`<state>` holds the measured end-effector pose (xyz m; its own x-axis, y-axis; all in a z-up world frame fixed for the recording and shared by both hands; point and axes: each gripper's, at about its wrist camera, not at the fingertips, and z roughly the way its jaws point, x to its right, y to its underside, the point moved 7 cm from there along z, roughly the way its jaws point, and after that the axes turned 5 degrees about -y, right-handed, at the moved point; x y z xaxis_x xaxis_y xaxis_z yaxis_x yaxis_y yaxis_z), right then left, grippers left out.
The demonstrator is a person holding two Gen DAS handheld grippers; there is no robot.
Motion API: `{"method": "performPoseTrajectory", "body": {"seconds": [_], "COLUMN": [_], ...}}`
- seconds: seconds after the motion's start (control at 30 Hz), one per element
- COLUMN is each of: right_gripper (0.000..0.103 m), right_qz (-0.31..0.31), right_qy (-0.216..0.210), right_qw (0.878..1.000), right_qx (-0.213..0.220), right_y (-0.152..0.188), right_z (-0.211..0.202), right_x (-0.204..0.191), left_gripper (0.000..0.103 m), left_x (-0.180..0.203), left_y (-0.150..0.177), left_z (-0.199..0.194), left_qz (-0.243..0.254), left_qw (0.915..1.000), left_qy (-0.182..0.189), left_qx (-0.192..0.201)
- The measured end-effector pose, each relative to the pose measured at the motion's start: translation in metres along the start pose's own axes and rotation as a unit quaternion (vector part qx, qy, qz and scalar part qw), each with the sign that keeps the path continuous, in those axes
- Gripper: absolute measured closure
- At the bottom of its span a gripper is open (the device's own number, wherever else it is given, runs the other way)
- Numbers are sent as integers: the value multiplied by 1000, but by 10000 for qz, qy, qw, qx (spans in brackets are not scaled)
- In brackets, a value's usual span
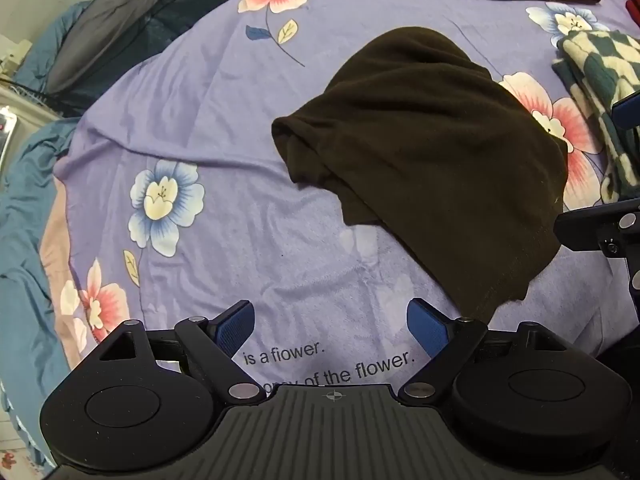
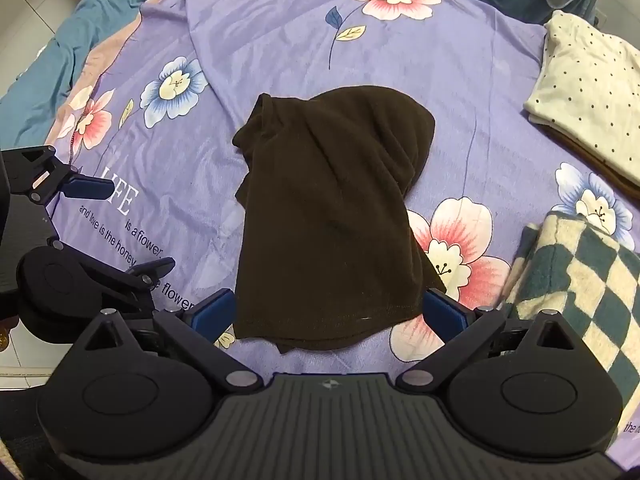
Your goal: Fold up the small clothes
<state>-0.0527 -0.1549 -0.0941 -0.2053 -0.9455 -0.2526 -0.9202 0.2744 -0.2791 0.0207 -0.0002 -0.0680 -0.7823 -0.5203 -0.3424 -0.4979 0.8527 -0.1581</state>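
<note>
**Both claws wide, one rumpled brown garment: where this could slip**

Frankly, the nearest risk sits right at my right claw [image 2: 328, 314]. Its blue pads are spread wide and grasping nothing, and the near hem of the dark brown knit garment [image 2: 332, 216] lies between them. If I close here I may pinch only the top layer, and the piece would peel apart instead of folding.

My left claw [image 1: 331, 326] is released too, hovering over bare purple flowered bedsheet [image 1: 224, 128], with the garment off to its right. Reaching across could drag the sheet and shift the cloth.

Farther along, the garment is bunched at its far end, with a rolled edge on the left. Folding over that lump would likely trap wrinkles.

Beyond it, the green-and-cream checked folded cloth [image 2: 576, 280] and the cream dotted folded cloth [image 2: 588, 92] lie close on the right; a wide swing could knock them askew.
</note>
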Motion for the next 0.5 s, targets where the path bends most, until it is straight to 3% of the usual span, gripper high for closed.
{"method": "performPoseTrajectory", "body": {"seconds": [0.5], "right_gripper": [3], "right_qz": [24], "right_qy": [64], "right_qw": [10000], "right_qx": [5], "right_y": [-2], "right_z": [0], "right_x": [2], "left_gripper": [0], "left_x": [2], "left_y": [0], "left_z": [3], "left_qz": [-6], "left_qw": [10000], "left_qy": [19], "left_qx": [-20]}}
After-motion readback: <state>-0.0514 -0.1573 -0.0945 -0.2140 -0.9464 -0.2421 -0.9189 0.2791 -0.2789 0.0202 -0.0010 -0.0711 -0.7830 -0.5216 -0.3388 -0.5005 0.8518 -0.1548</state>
